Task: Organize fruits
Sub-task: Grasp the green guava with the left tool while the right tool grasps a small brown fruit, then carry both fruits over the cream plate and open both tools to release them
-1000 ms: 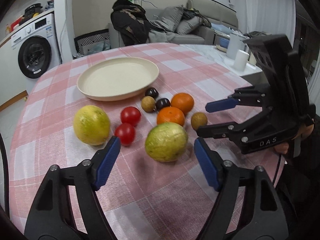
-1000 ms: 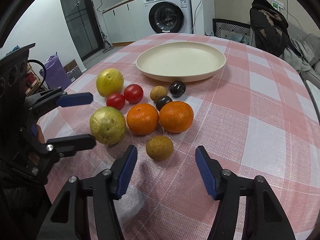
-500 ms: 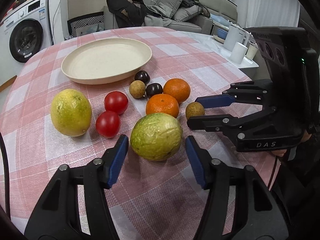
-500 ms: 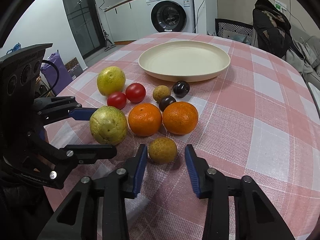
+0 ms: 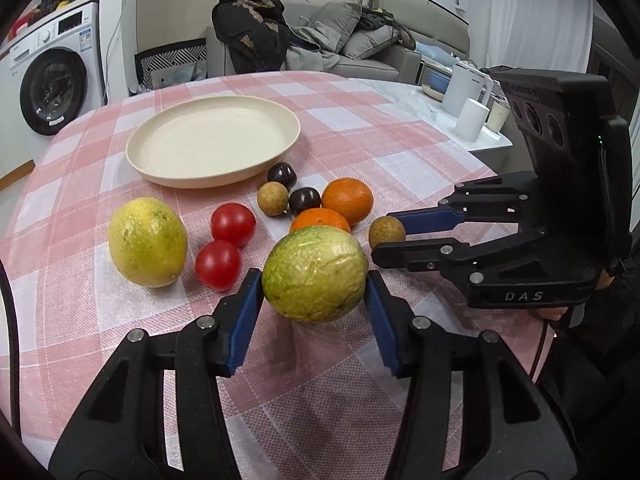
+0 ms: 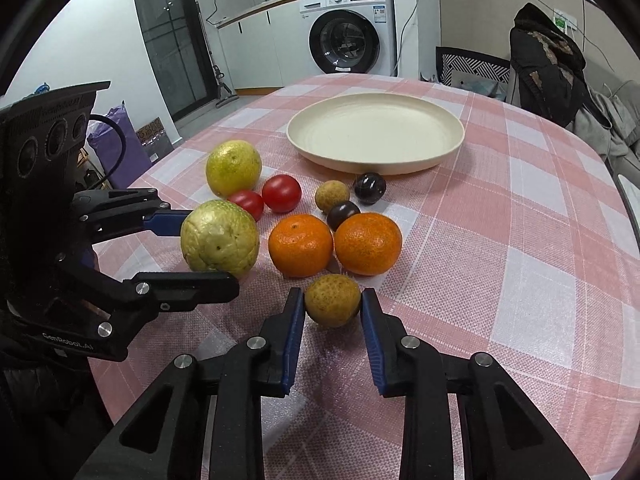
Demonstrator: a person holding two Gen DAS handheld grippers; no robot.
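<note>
The left gripper (image 5: pixel 314 294) has its jaws closed on the green fruit (image 5: pixel 315 273), one blue pad against each side. The right gripper (image 6: pixel 333 312) has its jaws clamped on the small brown fruit (image 6: pixel 332 299); they have just been closing around it. Both fruits sit on the tabletop (image 6: pixel 500 240), on the near side of the empty plate (image 6: pixel 376 136), with the two oranges (image 6: pixel 300 245) and the remaining fruit between them and the plate.

Risks: both fruits are round, so an off-centre grip may let either roll out during lifting. The grippers work close together and may collide. The oranges lie just beside the small brown fruit and may be knocked.
</note>
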